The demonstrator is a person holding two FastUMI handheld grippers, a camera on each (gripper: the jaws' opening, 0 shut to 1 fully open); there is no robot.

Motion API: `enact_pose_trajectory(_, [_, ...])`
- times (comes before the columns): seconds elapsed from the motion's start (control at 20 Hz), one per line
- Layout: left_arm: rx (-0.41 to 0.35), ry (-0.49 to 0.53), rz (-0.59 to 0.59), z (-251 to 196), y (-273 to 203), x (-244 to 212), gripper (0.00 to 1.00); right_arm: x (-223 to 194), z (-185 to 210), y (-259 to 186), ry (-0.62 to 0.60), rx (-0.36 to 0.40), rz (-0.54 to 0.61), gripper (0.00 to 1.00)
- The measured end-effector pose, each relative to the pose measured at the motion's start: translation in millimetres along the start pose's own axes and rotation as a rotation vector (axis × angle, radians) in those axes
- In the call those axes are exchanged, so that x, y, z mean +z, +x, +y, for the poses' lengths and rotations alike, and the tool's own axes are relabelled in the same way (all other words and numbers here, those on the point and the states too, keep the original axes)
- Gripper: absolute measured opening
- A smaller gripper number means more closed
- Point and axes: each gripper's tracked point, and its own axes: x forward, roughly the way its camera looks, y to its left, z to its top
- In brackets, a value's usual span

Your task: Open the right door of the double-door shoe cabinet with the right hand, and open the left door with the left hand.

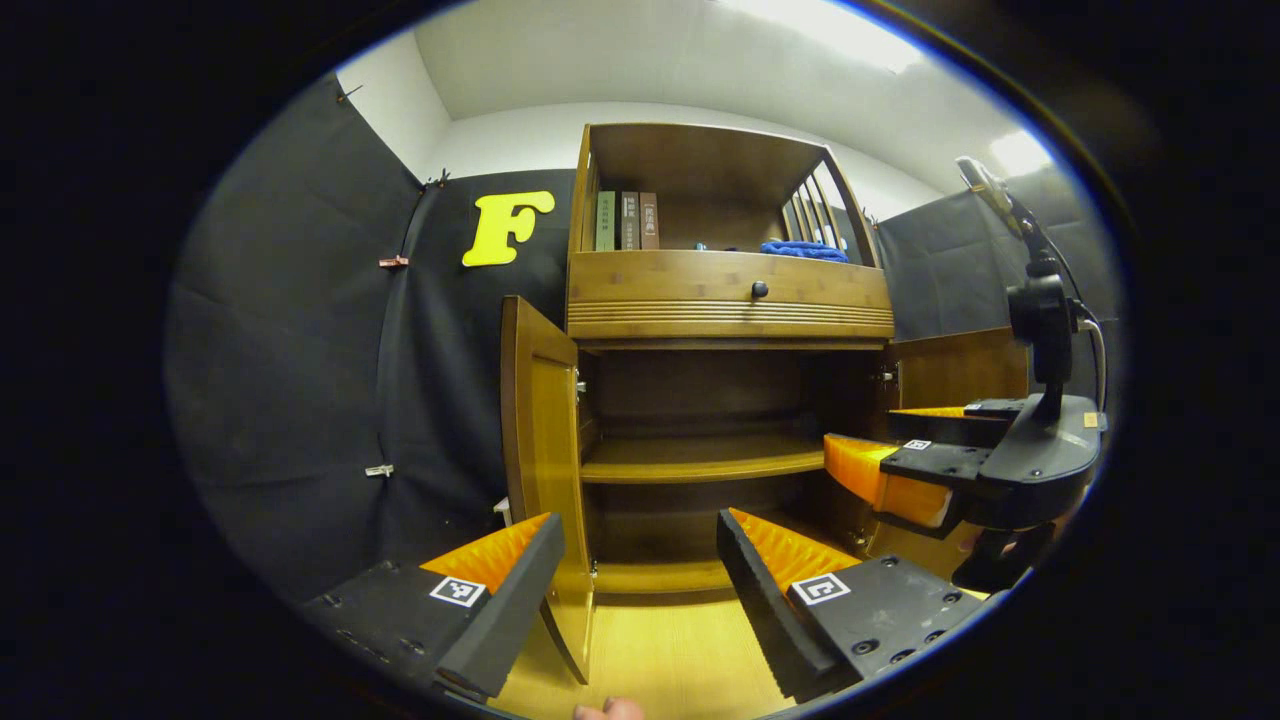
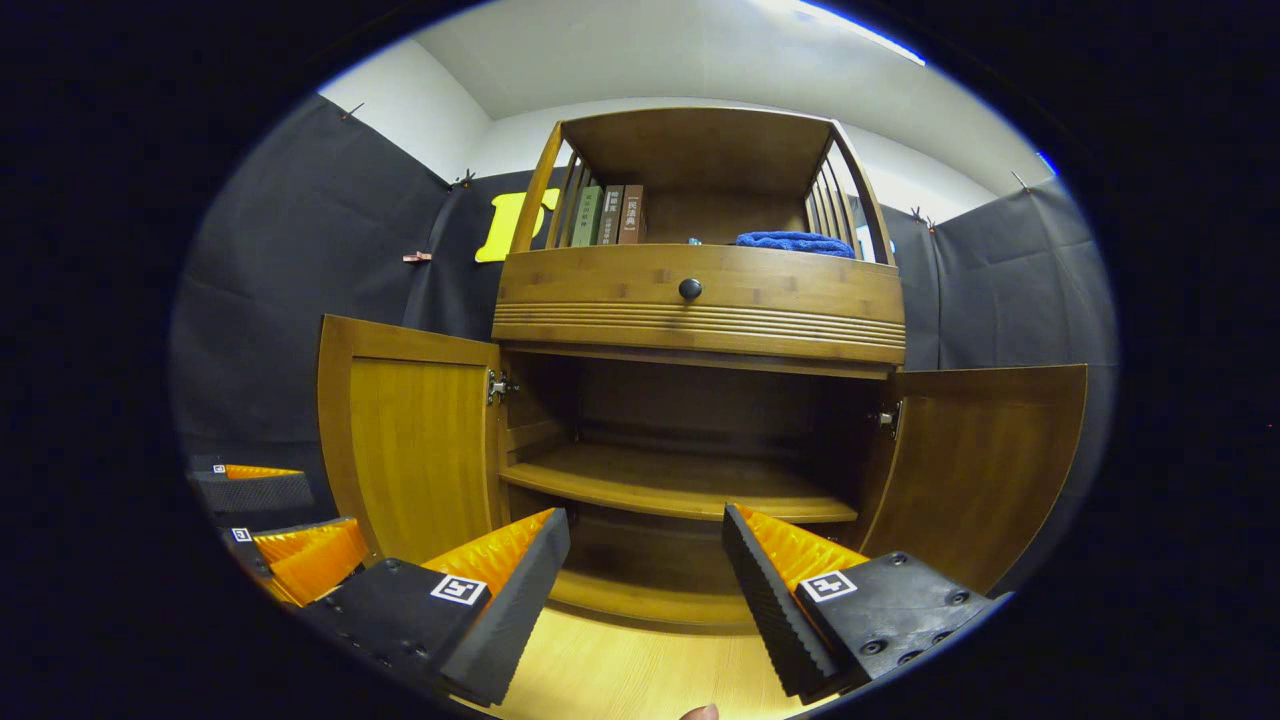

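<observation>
The wooden shoe cabinet stands ahead with both lower doors swung wide. In the right gripper view its left door and right door show their inner faces. In the left gripper view the left door is nearly edge-on, just beyond my left finger, and the right door lies behind the other gripper. My left gripper is open and holds nothing; it also appears low on the left as the left gripper. My right gripper is open and holds nothing too; it hangs as the right gripper before the right door.
Inside is a bare shelf. Above the doors is a drawer with a dark knob, then an open top shelf with books and a blue cloth. A light wooden floor runs before the cabinet. Black cloth walls close in both sides.
</observation>
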Motion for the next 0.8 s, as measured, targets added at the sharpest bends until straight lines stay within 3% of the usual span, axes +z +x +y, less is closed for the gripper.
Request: enact_pose_trajectory(0.8, [-0.005, 0.019, 0.036, 0, 1, -11, 0.95, -3, 0, 0, 0.027, -0.005, 0.005, 0.98])
